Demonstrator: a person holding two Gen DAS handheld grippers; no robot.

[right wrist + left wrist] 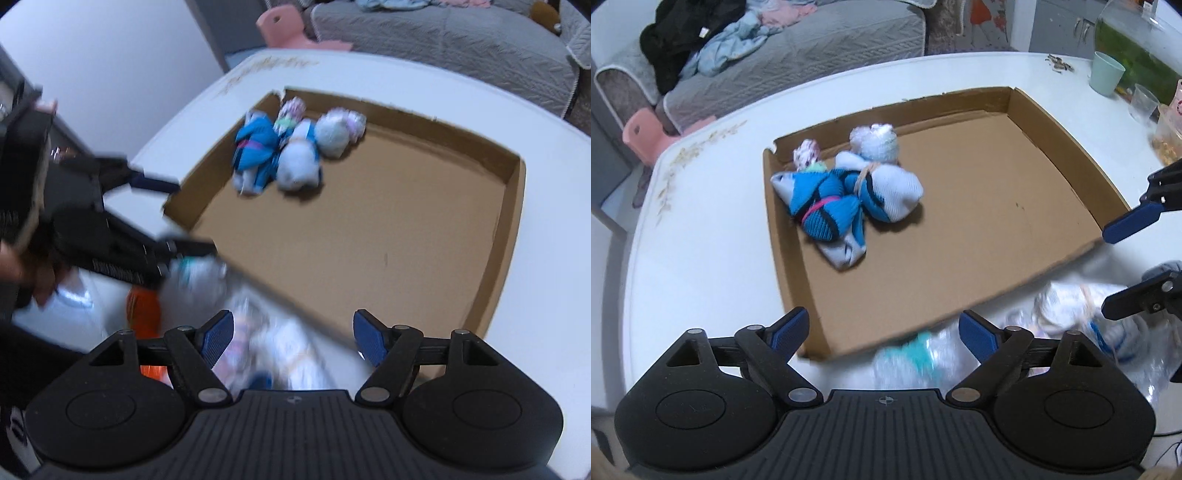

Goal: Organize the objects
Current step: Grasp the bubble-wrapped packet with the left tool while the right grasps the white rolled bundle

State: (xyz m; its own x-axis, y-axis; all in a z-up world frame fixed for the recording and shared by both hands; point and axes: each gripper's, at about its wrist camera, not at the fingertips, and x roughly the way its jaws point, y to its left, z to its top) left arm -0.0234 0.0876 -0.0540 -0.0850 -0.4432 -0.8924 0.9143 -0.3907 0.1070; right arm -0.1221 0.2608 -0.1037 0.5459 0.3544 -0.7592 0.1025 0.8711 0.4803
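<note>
You've got a white table [701, 258] with a faded floral print at its corner, grey quilted sofa [820, 48] behind with clothes [701, 40] piled on it, pink stool [646, 136] between, white wall [110, 55].

One shallow cardboard tray [1052, 155] lay on the single white table [701, 266]. Four bundled sock pairs sat clustered at the tray's far left corner: one blue bundle with a pink band [827, 214], one white-and-blue bundle with a tan band [894, 195], one fuzzy pale bundle [877, 142] and one small pastel bundle [807, 153]. Off the tray's near edge more sock bundles [1067, 302] lay in a blurred heap, at least two, the exact count unclear. At the table's far right corner stood one mint cup [1106, 74] and one clear cup [1143, 101].
</note>
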